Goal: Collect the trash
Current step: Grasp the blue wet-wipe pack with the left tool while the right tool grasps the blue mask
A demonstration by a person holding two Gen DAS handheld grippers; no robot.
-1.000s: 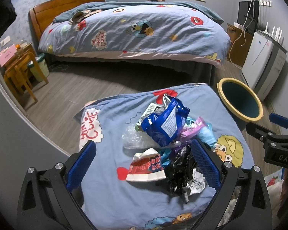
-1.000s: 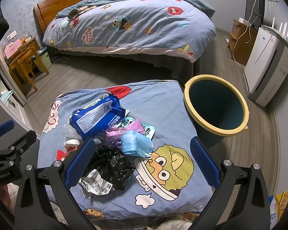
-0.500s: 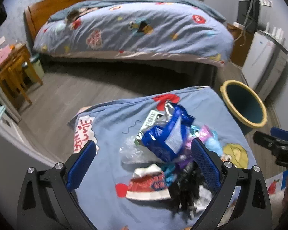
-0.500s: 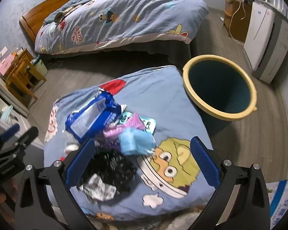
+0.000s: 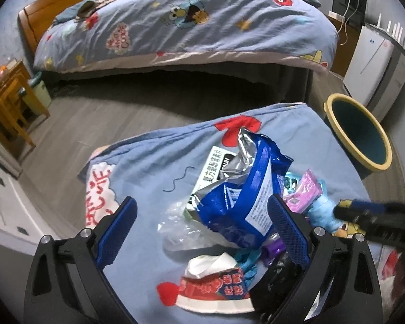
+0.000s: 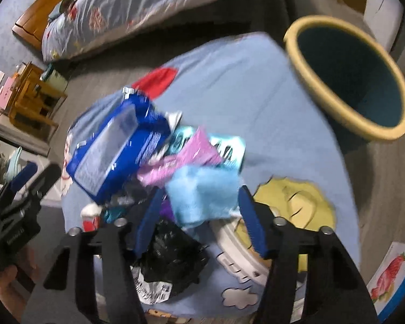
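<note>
A heap of trash lies on a blue cartoon-print cushion. It holds a blue foil bag, a pink wrapper, a light blue face mask, a black bag, clear plastic and a red-and-white wrapper. My left gripper is open just above the foil bag. My right gripper is closing, with the mask between its jaws. I see no firm pinch. The right gripper shows blurred in the left wrist view.
A yellow-rimmed teal bin stands on the floor right of the cushion. Beyond it are a bed, a white appliance and wooden furniture. A hand carries the left gripper.
Both grippers sank toward the heap, which now looks larger. The right gripper's jaws went from wide open to about half width around the mask. The right view tilted.
</note>
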